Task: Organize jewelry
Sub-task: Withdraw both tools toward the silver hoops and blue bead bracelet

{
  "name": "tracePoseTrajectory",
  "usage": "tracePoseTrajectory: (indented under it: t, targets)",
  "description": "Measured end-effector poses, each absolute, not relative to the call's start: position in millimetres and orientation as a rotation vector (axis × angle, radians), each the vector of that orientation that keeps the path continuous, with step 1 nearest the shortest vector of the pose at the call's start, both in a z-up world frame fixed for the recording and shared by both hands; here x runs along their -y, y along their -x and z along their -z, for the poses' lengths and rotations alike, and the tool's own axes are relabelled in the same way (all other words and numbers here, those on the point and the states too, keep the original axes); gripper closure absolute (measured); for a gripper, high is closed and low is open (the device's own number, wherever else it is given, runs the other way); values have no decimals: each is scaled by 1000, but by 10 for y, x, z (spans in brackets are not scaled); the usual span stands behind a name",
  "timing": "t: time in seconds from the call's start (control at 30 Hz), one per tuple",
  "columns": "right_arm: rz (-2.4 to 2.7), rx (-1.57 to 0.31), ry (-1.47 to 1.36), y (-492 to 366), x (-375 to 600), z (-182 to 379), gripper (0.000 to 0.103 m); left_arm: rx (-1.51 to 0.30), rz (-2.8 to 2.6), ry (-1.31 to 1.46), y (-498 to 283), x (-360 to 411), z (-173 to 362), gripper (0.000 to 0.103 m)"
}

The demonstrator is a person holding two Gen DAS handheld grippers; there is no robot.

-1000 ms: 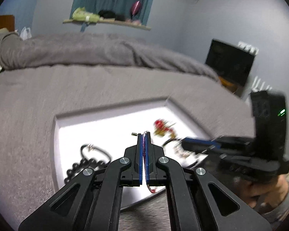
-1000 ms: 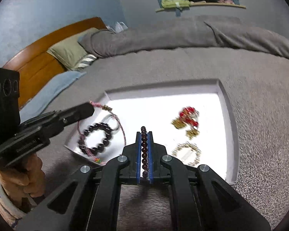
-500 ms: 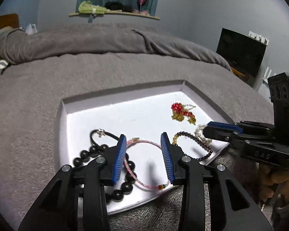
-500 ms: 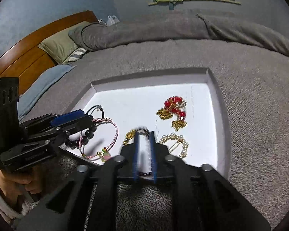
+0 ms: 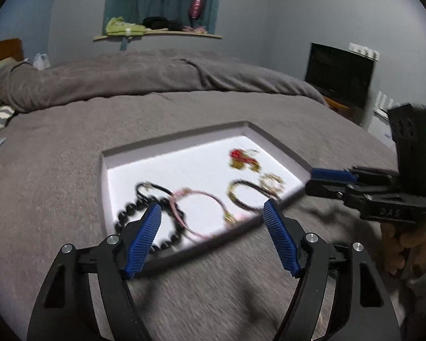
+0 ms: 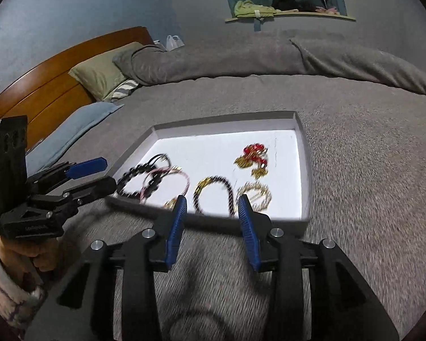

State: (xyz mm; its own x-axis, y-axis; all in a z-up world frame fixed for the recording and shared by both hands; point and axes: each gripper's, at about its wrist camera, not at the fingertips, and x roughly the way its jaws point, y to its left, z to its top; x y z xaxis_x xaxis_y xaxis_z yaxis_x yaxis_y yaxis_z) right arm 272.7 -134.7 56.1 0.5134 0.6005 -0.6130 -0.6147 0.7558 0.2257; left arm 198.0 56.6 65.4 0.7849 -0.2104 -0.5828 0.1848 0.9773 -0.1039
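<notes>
A matt grey fleecy blanket is covering the bed, and a smooth white tray is lying on it. Glossy dark beads are shining near its left edge. The varnished wooden headboard is gleaming.

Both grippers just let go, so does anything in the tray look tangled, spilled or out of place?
One overlap: the pink cord bracelet lies across the black bead bracelet at the tray's left end. The dark beaded bracelet, the pearl piece and the red-and-gold piece lie apart. Nothing has spilled onto the blanket.
</notes>
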Motion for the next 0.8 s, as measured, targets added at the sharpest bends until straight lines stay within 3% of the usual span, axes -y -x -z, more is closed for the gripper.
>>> tracePoseTrajectory:
  t: [0.47,0.8]
  targets:
    - [-728,-723,22,-2222,1713,-522,56,-672,347,-6,-1263,-223,-429,28]
    - [-716,-736,34,-2139,1807,-440,55,-708,354,-51,-1173,-62,-270,28]
